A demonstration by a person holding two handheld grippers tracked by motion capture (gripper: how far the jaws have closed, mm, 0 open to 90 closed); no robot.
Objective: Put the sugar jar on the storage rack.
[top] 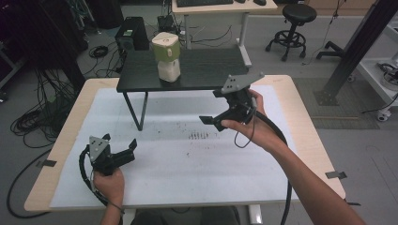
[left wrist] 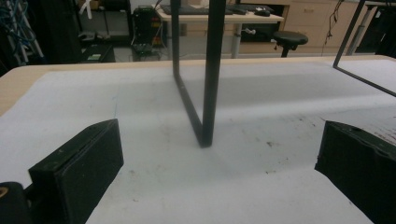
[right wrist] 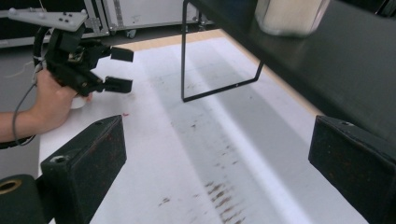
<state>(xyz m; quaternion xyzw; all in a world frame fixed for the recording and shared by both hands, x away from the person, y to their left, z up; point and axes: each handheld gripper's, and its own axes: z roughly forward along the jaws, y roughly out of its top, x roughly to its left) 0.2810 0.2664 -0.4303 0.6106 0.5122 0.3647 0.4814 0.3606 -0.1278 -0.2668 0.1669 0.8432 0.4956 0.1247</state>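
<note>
High view: The bench carries a white mat with dark smudges near its middle. A small black stand sits at the far part of the mat. On the stand rests a cream and green container, upright, toward the stand's left half. The left gripper is held low over the mat, near and left of the stand's front leg, jaws spread and empty. The right gripper is held above the mat, just in front of the stand's right end, jaws spread and empty. A stool stands on the floor beyond the stand.

Left gripper view: The two jaws stand wide apart with nothing between them. The stand's leg rises from the mat straight ahead, between the jaws and well apart from them.

Right gripper view: The jaws are wide apart and empty. The stand's top crosses the upper right, with the container's base on it, blurred. The left gripper shows left of the stand's leg, jaws parted, held in a hand.
</note>
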